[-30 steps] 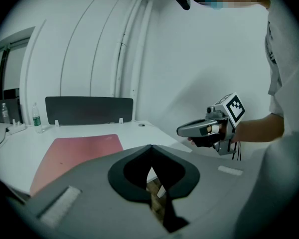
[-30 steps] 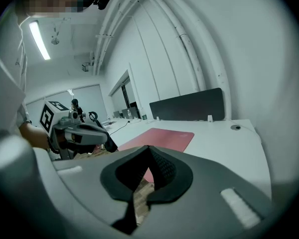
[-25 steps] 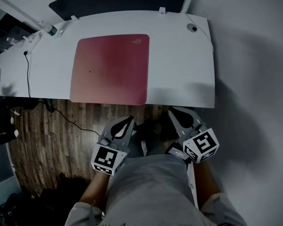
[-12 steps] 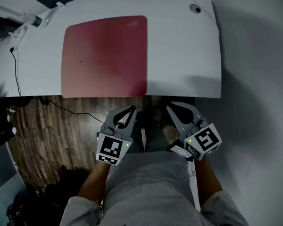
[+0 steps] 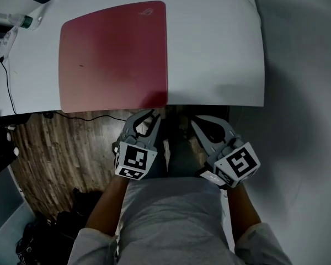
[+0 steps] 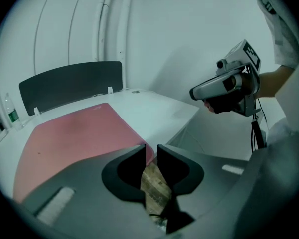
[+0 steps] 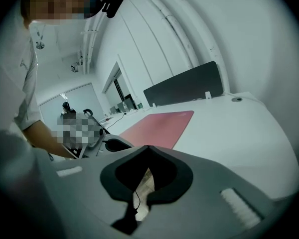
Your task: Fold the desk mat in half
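On the white tabletop (image 5: 215,48) lies a red rectangular desk mat (image 5: 113,57). Jaws of our left gripper (image 5: 146,115), just opening, hold nothing; our right gripper (image 5: 201,120) is clenched empty.

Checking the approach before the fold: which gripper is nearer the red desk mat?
Left. The left gripper, jaws just opening with nothing between them, sits off the near right corner of the desk mat; the right gripper, shut, is farther right, before bare table.
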Tool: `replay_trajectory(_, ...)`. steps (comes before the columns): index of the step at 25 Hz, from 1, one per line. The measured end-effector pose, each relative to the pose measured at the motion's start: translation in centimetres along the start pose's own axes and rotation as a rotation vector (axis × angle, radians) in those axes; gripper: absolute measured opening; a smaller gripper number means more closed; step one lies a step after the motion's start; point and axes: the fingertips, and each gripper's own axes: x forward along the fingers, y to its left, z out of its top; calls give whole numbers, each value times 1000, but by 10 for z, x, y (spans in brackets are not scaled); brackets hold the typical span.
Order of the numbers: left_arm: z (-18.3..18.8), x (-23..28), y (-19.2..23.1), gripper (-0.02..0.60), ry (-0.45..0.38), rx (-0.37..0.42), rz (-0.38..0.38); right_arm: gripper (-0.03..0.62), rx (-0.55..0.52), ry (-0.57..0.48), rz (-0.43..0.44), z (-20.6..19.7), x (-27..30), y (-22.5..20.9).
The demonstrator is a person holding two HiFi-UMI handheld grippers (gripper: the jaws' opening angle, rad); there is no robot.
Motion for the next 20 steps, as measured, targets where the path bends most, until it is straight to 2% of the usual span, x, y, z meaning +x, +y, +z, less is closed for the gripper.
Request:
replay_trajectory(6,-17,27,0,118,62,95,9,8,18,11,-21,-16,4,-16)
replay_trajectory(16,-38,54,-4,173,177,405,103,8,43,10,-10,-22,5,-23)
replay_trajectory(20,-40,62,-5,179,199,521,167,8,37,19,2,-27,7,-27)
